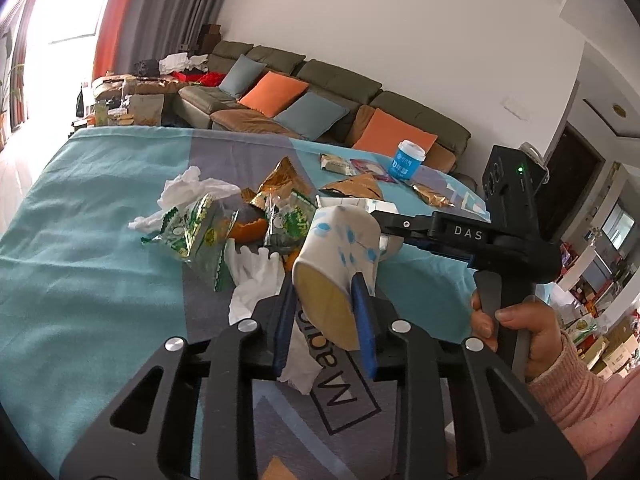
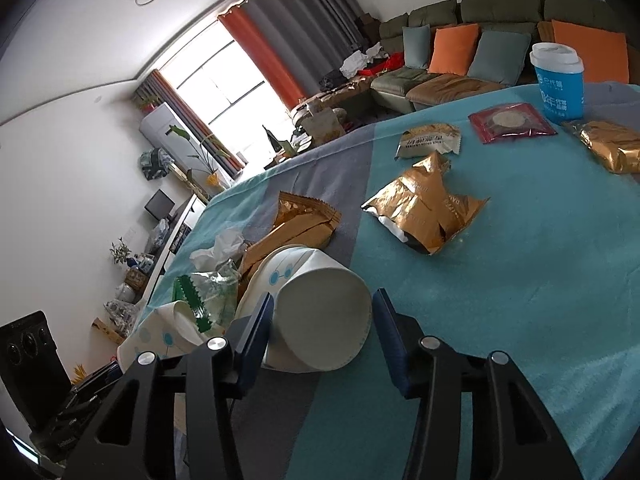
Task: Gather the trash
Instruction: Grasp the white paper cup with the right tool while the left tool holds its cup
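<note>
While left tool [image 1: 326,312] pinches a paper cup [image 1: 340,256], right tool [image 2: 320,336] spread around another cup [image 2: 316,320].

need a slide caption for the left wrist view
Left gripper holds a paper cup above a pile of wrappers and tissues on the table.

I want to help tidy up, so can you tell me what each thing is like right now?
Left hand-held gripper: shut on held paper cup.
Held paper cup: pinched, tipped over, bottom toward the camera.
Right hand-held gripper: open, one finger on each side of lying paper cup.
Lying paper cup: on its side.
Blue cup: upright, lid on.
Gold wrapper: torn open.
Tissue: crumpled.
</note>
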Motion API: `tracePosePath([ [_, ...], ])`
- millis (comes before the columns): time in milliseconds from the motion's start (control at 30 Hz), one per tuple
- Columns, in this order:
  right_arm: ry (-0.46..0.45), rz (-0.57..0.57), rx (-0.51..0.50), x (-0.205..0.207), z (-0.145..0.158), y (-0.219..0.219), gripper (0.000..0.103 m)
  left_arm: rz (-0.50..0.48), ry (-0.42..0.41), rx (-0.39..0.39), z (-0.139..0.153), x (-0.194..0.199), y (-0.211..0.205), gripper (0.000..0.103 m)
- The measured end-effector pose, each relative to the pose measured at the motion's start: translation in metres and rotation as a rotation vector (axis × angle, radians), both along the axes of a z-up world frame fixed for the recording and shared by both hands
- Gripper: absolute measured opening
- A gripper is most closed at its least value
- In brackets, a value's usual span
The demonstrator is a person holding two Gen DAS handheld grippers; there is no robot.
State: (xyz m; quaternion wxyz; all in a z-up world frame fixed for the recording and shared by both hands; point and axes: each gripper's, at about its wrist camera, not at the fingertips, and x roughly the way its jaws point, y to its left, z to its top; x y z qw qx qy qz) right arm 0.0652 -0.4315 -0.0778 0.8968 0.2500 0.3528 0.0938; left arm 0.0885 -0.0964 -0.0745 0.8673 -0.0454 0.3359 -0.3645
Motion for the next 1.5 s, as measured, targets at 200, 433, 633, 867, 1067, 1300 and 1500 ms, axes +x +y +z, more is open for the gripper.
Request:
tracePosePath([
  [200, -0.023, -0.019, 0.003, -0.006, 0.006, -0.006, 0.048, 0.002, -0.02, -0.011, 0.007, -0.004, 0.005, 0.027],
  [433, -0.049, -0.026, -0.005, -0.014, 0.014, -0.008, 0.048, 0.011, -0.034, -0.036, 0.013, -0.008, 0.015, 0.026],
  [633, -0.069, -0.022, -0.004, -0.017, 0.022, -0.004, 0.048, 0.031, -0.051, -0.056, 0.021, -0.014, 0.029, 0.026],
  [867, -0.102, -0.002, -0.008, -0.02, 0.035, 0.004, 0.048, 0.061, -0.078, -0.081, 0.031, -0.021, 0.049, 0.026],
  [1067, -0.136, 0.029, -0.008, -0.022, 0.047, 0.015, 0.048, 0.099, -0.1, -0.091, 0.038, -0.025, 0.066, 0.026],
  [1300, -0.162, 0.091, -0.001, -0.017, 0.054, 0.034, 0.048, 0.153, -0.109, -0.092, 0.04, -0.03, 0.087, 0.026],
  [1500, -0.17, 0.166, 0.003, -0.009, 0.058, 0.06, 0.048, 0.21, -0.116, -0.089, 0.043, -0.037, 0.107, 0.026],
])
